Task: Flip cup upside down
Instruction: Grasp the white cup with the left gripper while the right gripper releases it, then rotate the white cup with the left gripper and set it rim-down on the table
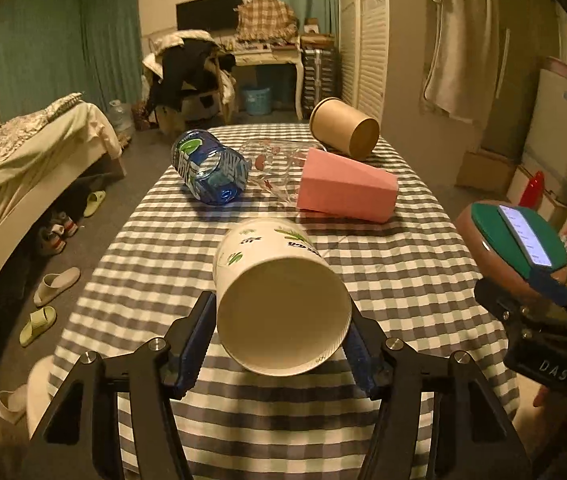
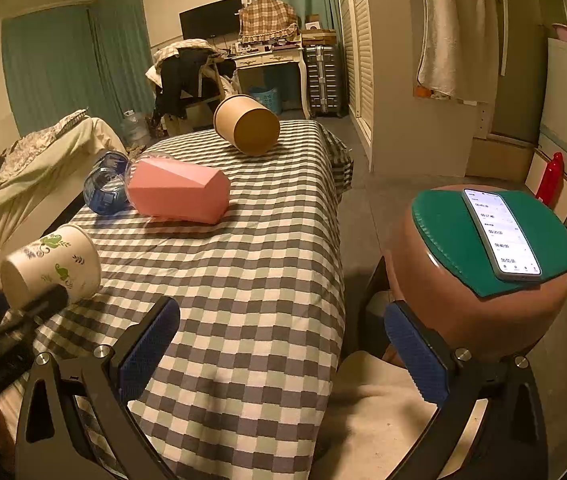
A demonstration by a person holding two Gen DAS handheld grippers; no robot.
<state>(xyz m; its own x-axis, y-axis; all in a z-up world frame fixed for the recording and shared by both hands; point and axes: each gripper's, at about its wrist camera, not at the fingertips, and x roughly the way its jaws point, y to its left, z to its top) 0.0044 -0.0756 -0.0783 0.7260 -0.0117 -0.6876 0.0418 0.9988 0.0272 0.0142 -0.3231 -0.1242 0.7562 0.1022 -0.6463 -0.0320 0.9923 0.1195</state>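
The left fingers [image 1: 279,340] clamp the white cup [image 1: 279,300] at its rim, one blue pad on each side, the mouth turned toward the camera and the base pointing far. The cup lies tilted on its side over the near part of the checked desk [image 1: 403,280]; whether it touches the cloth cannot be told from the left view. The right view shows the same cup [image 2: 53,266] from the side, at the near left edge of the desk [image 2: 243,260], with the left gripper dark and blurred beneath it.

The right fingers [image 2: 283,352] stand wide apart with nothing between them, straddling the desk's near right edge. Only this view shows the floor dropping away right of the desk, and a stool [image 2: 479,312] bearing a phone [image 2: 499,236] close to the right finger.

Farther on lie a pink cup [image 1: 347,186], a blue bottle [image 1: 211,170], a clear glass [image 1: 271,160] between them, and a brown cup [image 1: 343,128] at the far edge, all on their sides. Open cloth separates them from the white cup.
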